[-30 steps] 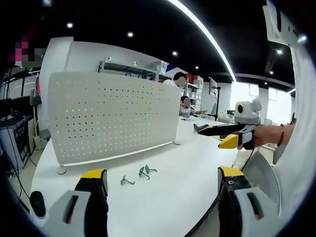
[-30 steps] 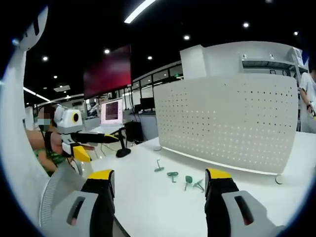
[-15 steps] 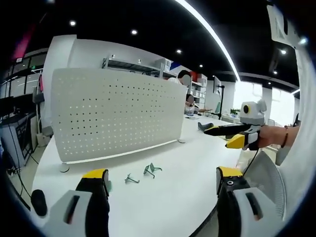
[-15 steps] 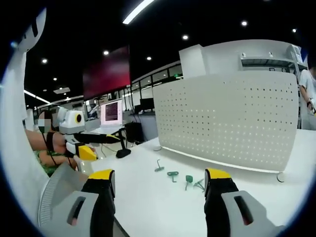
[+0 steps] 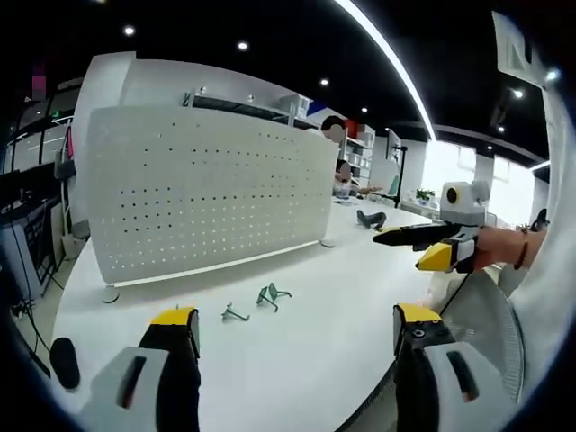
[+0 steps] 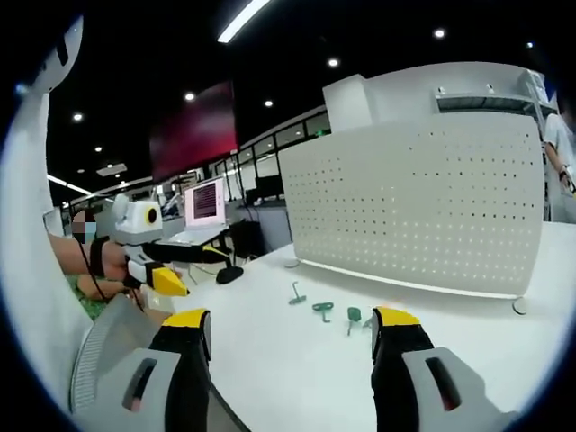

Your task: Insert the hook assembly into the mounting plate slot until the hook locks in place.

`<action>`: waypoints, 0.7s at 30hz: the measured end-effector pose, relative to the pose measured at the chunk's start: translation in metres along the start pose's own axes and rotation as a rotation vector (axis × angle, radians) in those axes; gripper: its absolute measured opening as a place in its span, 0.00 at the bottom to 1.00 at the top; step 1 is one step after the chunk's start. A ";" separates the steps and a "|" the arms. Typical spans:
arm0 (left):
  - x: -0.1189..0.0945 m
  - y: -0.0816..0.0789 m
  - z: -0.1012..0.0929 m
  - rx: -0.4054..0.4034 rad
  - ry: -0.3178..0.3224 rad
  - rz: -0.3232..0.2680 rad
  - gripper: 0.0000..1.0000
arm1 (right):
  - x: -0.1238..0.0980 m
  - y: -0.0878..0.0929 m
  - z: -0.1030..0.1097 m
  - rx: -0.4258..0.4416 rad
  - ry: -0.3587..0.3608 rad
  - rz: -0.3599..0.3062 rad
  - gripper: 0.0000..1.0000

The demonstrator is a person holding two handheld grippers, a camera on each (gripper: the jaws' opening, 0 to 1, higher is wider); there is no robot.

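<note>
- Left gripper view: against the picture of a second ago, the pegboard [image 5: 202,198] fills more of the frame and the hooks [image 5: 256,301] on the white table [image 5: 306,360] sit a little lower and nearer. The whole scene shifts together, so this reads as the camera moving, not the parts.
- The left gripper [image 5: 288,333] has its yellow-tipped jaws wide apart with nothing between them. It hangs over the table's near edge, well short of the hooks.
- The right gripper [image 5: 423,243] enters from the right, held in a hand [image 5: 504,247]. Its jaws look close together and empty, though the angle leaves that unsure.
- For the task, this looks like the approach; no hook is picked up yet.
- Right gripper view: the board has likewise grown slightly, and the small green and grey hooks [image 6: 328,306] lie loose on the table between the board's foot and the jaws.
- The right gripper [image 6: 288,328] shows its own jaws spread, gripping nothing.
- The left gripper [image 6: 166,261] appears at the left, off the table.
- Containers: no tray, bin or box is visible; the hooks rest bare on the table, and none is seated in the board's holes.
</note>
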State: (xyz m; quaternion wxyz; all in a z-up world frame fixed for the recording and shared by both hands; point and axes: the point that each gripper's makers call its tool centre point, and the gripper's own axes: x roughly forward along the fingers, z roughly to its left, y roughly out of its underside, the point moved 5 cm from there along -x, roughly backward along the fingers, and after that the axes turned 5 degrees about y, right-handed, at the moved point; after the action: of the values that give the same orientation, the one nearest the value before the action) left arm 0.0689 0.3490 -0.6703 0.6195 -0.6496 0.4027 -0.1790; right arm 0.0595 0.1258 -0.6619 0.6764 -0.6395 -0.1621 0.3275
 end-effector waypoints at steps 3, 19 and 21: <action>0.000 0.001 0.004 0.000 -0.005 0.012 0.91 | 0.000 0.002 0.002 0.012 -0.003 -0.001 0.74; 0.013 0.005 0.025 -0.050 -0.019 0.046 0.88 | -0.001 0.009 0.001 0.034 -0.014 0.021 0.73; 0.015 0.007 0.027 -0.054 -0.021 0.054 0.88 | -0.001 0.009 0.000 0.037 -0.010 0.022 0.73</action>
State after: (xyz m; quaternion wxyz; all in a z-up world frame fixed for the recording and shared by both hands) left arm 0.0960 0.3563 -0.6857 0.6106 -0.6568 0.4183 -0.1445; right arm 0.0567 0.1249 -0.6704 0.6835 -0.6271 -0.1524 0.3410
